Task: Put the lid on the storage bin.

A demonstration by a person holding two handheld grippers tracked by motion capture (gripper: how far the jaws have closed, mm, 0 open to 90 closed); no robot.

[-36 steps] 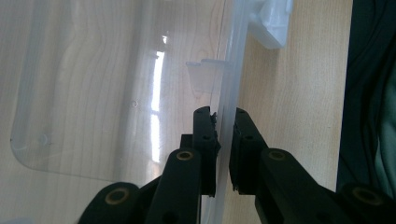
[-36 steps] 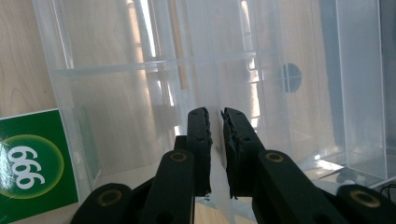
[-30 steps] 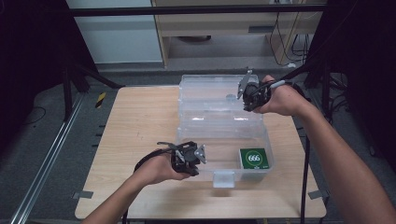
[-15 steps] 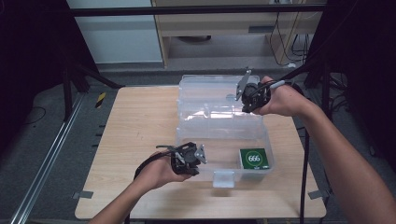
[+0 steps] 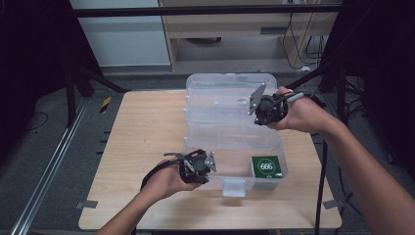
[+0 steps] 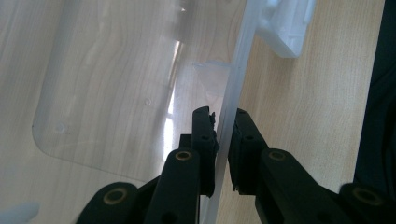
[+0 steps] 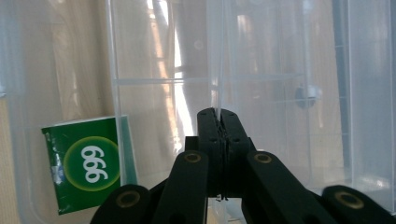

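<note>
Left gripper (image 6: 223,140) clamps the box (image 5: 235,183) front wall on the table (image 5: 132,147); right gripper (image 7: 219,122) pinches the raised lid (image 5: 220,105). Swing it steadily; keep the base pinned so it won't slide.

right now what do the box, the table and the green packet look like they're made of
Box: clear, glossy plastic by the look; the table's grain shows through its walls. Table: light wood or a wood-look board, matt, with visible grain. Green packet: probably printed card or foil; the pictures leave it open.
</note>
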